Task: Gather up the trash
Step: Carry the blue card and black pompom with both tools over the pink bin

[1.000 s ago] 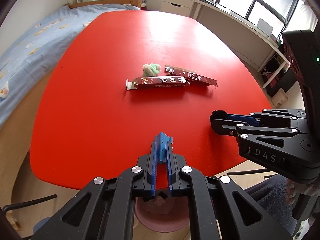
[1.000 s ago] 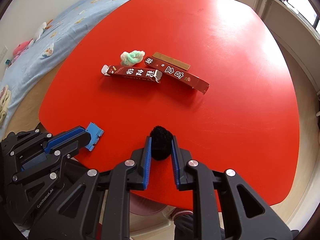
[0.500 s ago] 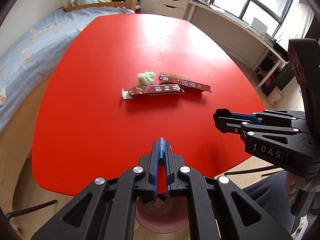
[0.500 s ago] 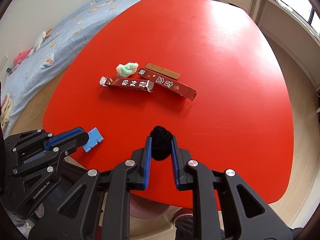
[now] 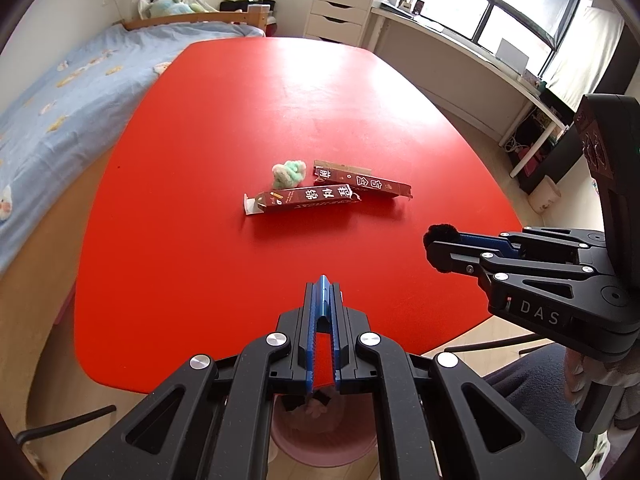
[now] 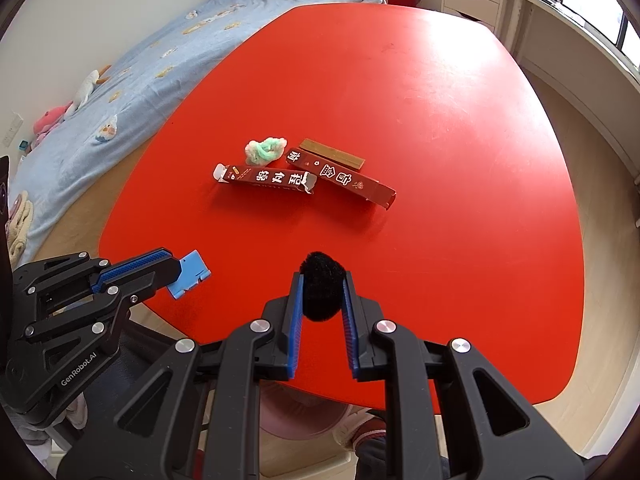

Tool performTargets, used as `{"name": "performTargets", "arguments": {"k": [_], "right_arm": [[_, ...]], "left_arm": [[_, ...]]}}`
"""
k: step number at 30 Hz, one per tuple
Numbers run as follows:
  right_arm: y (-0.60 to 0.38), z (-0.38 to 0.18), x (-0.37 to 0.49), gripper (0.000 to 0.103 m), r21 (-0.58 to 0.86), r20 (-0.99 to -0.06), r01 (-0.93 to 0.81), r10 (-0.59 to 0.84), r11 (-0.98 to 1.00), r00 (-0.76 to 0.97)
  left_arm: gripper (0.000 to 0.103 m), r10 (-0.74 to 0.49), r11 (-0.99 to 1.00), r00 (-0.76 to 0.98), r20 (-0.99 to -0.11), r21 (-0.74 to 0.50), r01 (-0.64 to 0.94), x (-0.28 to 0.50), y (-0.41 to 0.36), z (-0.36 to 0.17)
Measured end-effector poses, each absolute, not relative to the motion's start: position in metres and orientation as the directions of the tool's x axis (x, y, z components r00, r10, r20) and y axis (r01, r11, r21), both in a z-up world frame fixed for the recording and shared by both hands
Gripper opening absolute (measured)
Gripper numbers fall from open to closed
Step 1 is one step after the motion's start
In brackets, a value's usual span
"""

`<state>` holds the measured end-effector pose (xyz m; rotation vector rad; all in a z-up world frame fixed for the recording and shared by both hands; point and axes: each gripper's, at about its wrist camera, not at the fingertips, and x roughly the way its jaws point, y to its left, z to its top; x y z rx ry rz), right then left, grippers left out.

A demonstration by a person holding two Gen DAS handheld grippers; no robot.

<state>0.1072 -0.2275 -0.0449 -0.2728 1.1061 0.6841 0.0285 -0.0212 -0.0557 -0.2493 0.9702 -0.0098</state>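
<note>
Below, a pink bin sits under the red surface's near edge, directly beneath both tools. Left tool pinches a flat blue card edge-on; right tool clamps a black fuzzy ball. Two brown boxes lie crosswise farther off.

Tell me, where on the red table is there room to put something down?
Lots! The red table is bare on the far half, beyond the fluffy green ball, and along the right side past the two brown boxes. The strip between the boxes and both grippers is bare too. Only the middle is crowded.
</note>
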Motion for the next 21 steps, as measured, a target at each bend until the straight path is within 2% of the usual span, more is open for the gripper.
{"name": "performTargets", "arguments": {"k": [21], "right_arm": [[-0.273,0.000,0.024,0.018,0.178,-0.836,-0.675,0.472,0.716,0.281]], "left_arm": [[0.006,-0.200,0.971,0.599,-0.775,-0.240,0.013,-0.019,-0.036,-0.016]]}}
